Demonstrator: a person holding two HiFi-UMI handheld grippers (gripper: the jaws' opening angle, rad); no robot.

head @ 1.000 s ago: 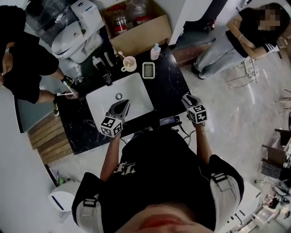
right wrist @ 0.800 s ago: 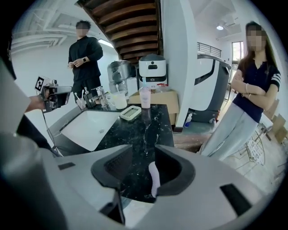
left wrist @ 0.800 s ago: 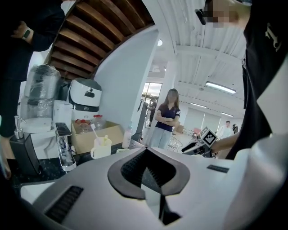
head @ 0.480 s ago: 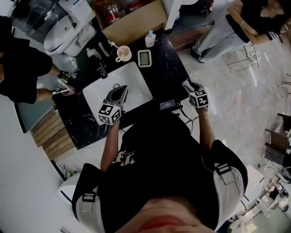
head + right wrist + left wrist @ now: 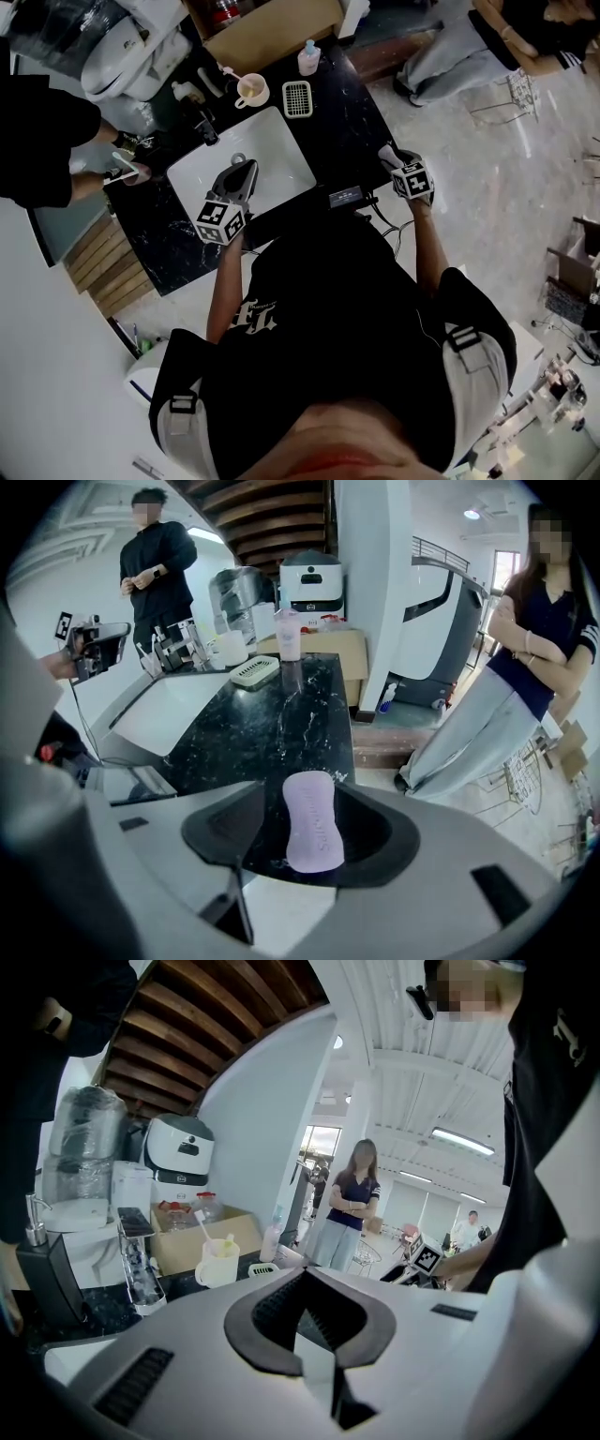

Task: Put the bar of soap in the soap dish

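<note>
A lilac bar of soap (image 5: 314, 822) lies on the black marble counter (image 5: 272, 728) between the jaws of my right gripper (image 5: 314, 801). The jaws are opening and there is a gap on each side of the bar. In the head view this gripper (image 5: 388, 154) is at the counter's near right corner and hides the soap. The white slotted soap dish (image 5: 298, 98) (image 5: 254, 672) stands at the back of the counter, right of the sink. My left gripper (image 5: 244, 171) (image 5: 305, 1277) hovers over the white sink (image 5: 281, 150), shut with nothing in it.
A cup with a toothbrush (image 5: 251, 89), a pale bottle (image 5: 308, 58) and the faucet (image 5: 204, 127) stand behind the sink. A small black device (image 5: 345, 197) lies at the counter's front edge. One person stands at the left, another sits at the right.
My right gripper has dropped lower over the counter's near right corner. The left gripper stays over the sink. The head view has shifted a little.
</note>
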